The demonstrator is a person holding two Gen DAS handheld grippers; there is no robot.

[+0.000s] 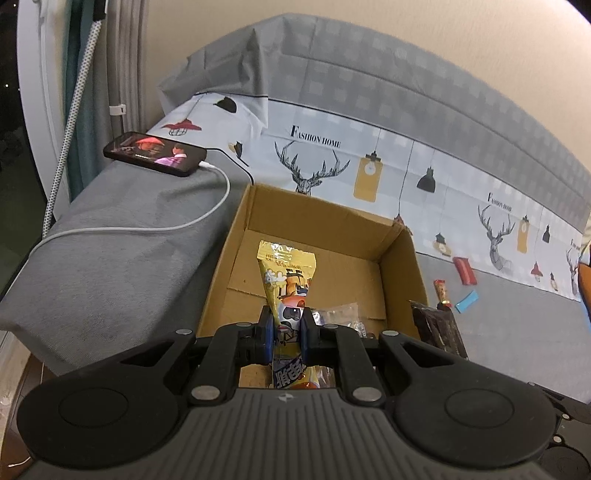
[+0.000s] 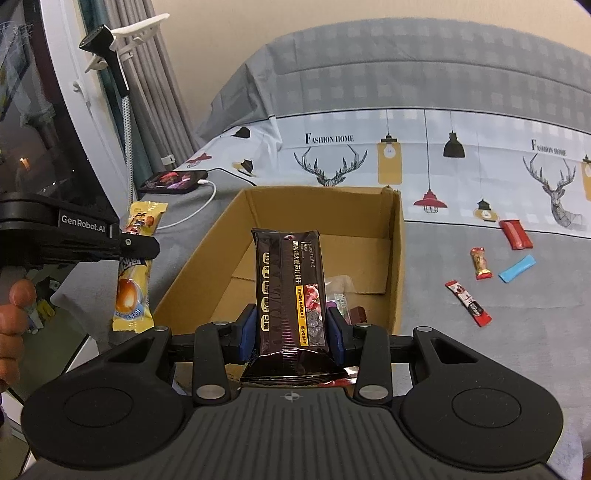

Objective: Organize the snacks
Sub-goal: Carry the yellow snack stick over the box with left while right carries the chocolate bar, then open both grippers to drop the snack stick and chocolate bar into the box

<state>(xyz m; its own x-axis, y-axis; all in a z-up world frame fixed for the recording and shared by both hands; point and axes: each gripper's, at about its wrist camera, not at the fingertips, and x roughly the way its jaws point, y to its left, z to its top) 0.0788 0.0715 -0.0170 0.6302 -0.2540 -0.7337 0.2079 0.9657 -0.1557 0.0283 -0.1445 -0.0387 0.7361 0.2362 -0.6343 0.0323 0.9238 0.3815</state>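
While gripped, dark packet (image 2: 290, 291) stands upright, lengthwise.

A grey sofa (image 2: 424, 59) stands against a plain beige wall (image 2: 258, 22), its seat draped with a deer-and-lamp printed cover (image 2: 369, 147). Grey curtains (image 2: 162, 85) hang beside a dark window (image 2: 33, 122) at left.

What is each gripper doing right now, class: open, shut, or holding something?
Left gripper: shut on the yellow snack packet.
Right gripper: shut on the dark brown cracker packet.
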